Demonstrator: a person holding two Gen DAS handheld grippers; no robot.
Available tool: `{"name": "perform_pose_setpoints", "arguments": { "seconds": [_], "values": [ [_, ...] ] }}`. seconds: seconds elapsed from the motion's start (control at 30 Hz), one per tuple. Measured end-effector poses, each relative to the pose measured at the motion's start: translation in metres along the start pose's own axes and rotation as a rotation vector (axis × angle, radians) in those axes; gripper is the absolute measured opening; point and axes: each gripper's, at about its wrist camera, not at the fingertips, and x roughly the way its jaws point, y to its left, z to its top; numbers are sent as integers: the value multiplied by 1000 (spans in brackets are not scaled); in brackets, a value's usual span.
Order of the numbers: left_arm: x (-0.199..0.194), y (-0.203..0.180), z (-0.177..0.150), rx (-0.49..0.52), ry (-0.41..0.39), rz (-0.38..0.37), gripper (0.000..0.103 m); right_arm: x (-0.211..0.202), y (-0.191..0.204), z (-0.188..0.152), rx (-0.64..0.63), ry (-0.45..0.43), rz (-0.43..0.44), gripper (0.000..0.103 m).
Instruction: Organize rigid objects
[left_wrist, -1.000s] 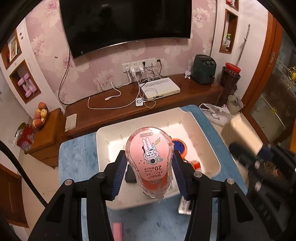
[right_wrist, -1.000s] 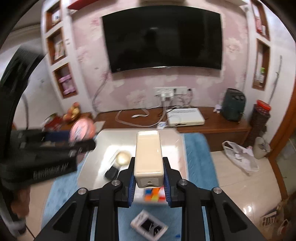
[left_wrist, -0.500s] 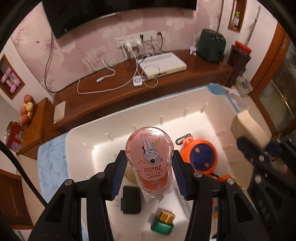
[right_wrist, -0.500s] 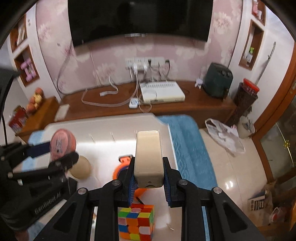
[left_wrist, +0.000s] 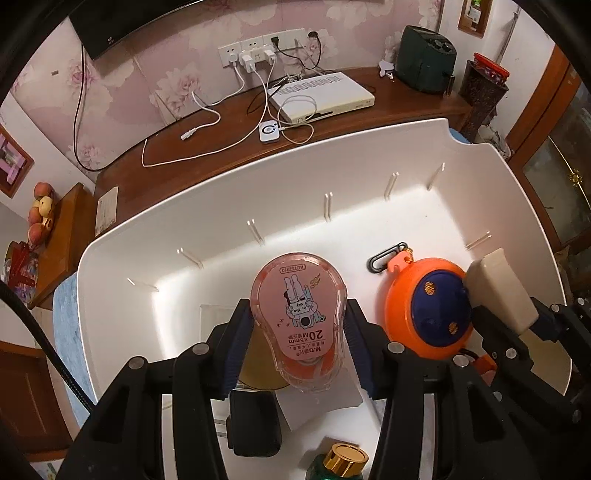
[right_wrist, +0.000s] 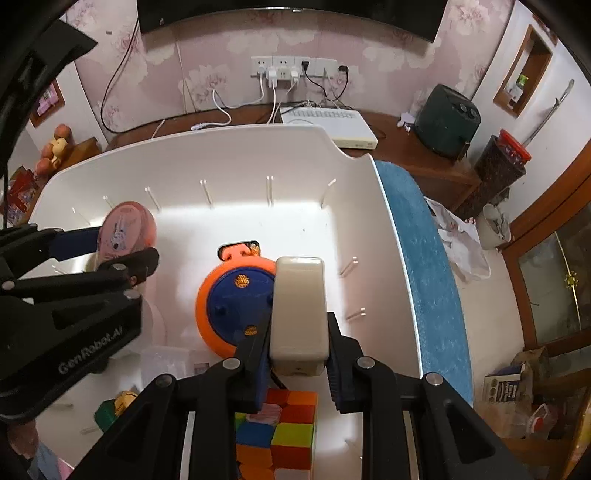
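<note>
Rigid objects are going into the white bin (left_wrist: 122, 258), and you are at the placing step: both grippers hang inside its walls with their loads not yet let go. The bin is the largest thing, one only, standing on a blue mat (right_wrist: 424, 258).

Inside it I count one orange and blue reel (right_wrist: 225, 302), one colour cube (right_wrist: 284, 432), one flat black item (left_wrist: 255, 424), one small green bottle with a gold cap (left_wrist: 338, 463), and some clear or white flat pieces that I cannot tell apart.

Your left gripper (left_wrist: 295, 339) has its blue pads partly apart and pressed on the two sides of one pink correction tape dispenser (left_wrist: 299, 317), held above the floor of the bin. Your right gripper (right_wrist: 298, 354) is closed narrow on one cream block (right_wrist: 299, 306), just beside the reel and above the cube.

For the next move, I judge that each piece needs a free spot of floor: lower it there, then part the pads. The block may land on the reel or cube if you release it here.
</note>
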Motion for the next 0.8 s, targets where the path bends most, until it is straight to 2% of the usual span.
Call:
{"name": "perform_pose_setpoints", "arguments": {
  "seconds": [0.07,0.1,0.13,0.17,0.2,0.5,0.8],
  "values": [
    [0,0,-1,-4,6,-4,54,0,5,0,-24,-1,-25,27],
    [0,1,-1,-4,10,-6,59,-2,7,-2,-37,-5,-36,33],
    [-2,1,-1,-5,12,-10,71,-3,9,-2,-44,-11,-41,38],
    [-4,1,-2,-6,11,-16,78,-8,12,-4,-57,-36,-52,53],
    [-8,2,-3,-6,4,-18,86,-12,14,-6,-66,-61,-64,62],
    [-40,5,-16,-32,-40,-19,87,-59,28,-24,-131,-215,-56,63],
    [-84,8,-38,-73,-94,-26,87,-100,26,-50,-129,-270,27,63]
  ]
}}
